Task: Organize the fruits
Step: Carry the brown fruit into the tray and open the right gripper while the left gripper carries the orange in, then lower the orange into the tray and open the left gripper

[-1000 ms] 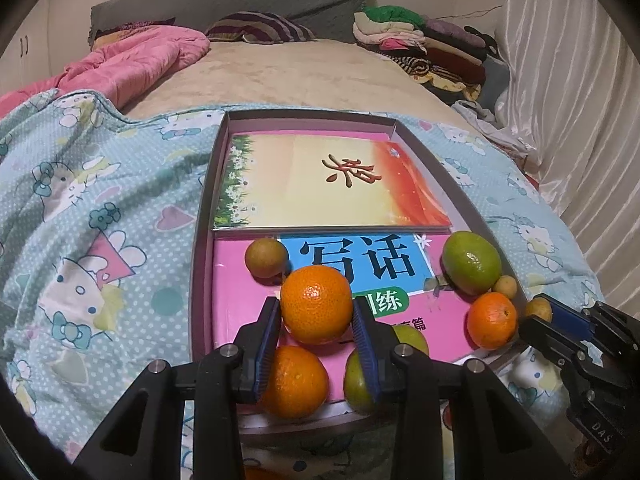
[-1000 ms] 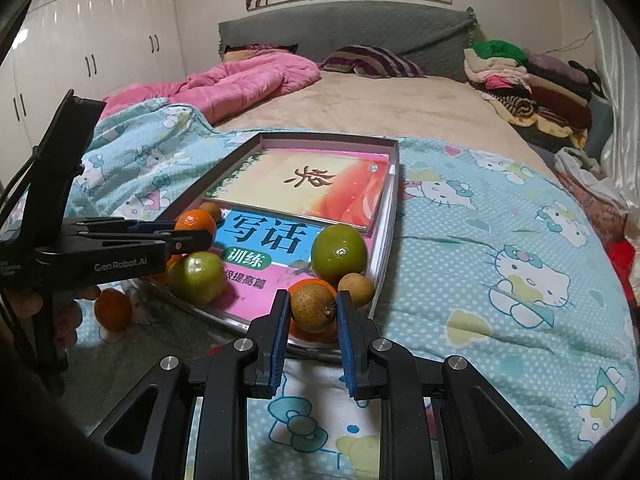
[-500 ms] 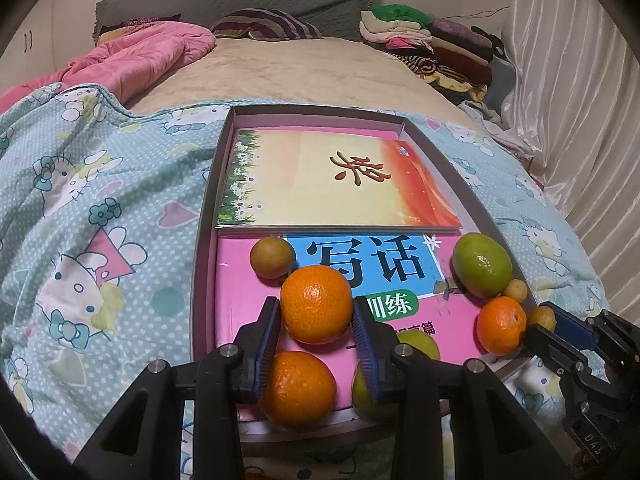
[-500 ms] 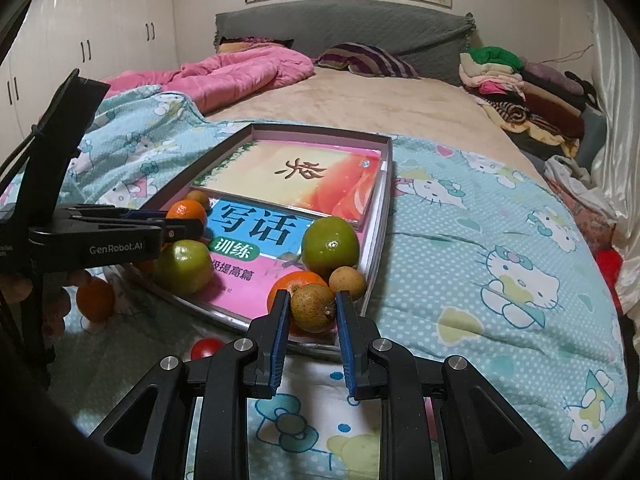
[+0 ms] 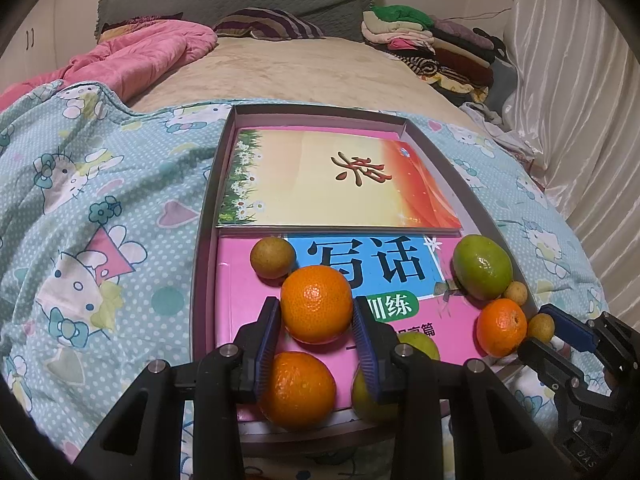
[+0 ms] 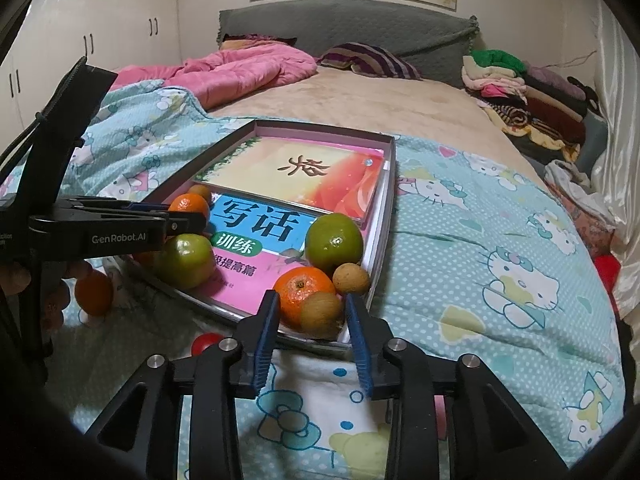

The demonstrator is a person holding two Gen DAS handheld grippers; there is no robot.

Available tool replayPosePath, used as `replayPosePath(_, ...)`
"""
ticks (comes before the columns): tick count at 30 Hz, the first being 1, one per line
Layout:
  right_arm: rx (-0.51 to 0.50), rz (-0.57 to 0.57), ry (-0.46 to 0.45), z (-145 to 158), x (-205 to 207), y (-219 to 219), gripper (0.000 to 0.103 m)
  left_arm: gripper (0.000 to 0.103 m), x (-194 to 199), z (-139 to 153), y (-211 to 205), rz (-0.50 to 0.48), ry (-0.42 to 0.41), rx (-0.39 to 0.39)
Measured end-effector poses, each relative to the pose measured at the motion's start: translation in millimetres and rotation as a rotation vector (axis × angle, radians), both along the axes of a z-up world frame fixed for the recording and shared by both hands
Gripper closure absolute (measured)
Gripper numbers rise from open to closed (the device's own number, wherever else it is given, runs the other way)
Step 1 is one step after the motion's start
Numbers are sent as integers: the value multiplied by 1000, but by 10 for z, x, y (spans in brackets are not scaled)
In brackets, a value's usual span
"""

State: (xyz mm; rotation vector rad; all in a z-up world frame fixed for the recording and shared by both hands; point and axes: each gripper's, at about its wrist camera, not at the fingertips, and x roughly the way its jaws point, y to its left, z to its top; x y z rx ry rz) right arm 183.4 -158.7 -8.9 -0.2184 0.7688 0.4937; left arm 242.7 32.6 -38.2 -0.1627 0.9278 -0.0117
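My left gripper (image 5: 316, 330) is shut on an orange (image 5: 316, 304) and holds it over the near end of a shallow tray (image 5: 204, 216) lined with books. In the tray lie another orange (image 5: 298, 390), two green citrus (image 5: 482, 266), a smaller orange (image 5: 500, 332) and small brown fruits (image 5: 272, 257). My right gripper (image 6: 312, 334) is open at the tray's near right corner. A small brown fruit (image 6: 322, 314) sits loose between its fingers, beside an orange (image 6: 302, 290).
The tray lies on a blue cartoon-print quilt (image 6: 480, 240) on a bed. An orange (image 6: 94, 294) and a small red fruit (image 6: 204, 342) lie on the quilt outside the tray. A pink duvet (image 6: 248, 68) and folded clothes (image 6: 520, 92) lie at the back.
My right gripper has opened and let go of the small brown fruit at the tray's corner. My left gripper still holds its orange and has moved slightly forward.
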Motion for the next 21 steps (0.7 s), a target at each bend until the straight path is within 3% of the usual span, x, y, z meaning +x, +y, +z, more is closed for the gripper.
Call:
replayPosePath(14, -9, 0, -18, 25, -27, 7, 54, 66, 0, -9, -11, 3, 4, 0)
replayPosePath(21, -8, 7, -31, 41, -57, 23, 52, 66, -22, -9, -15, 2, 6, -5)
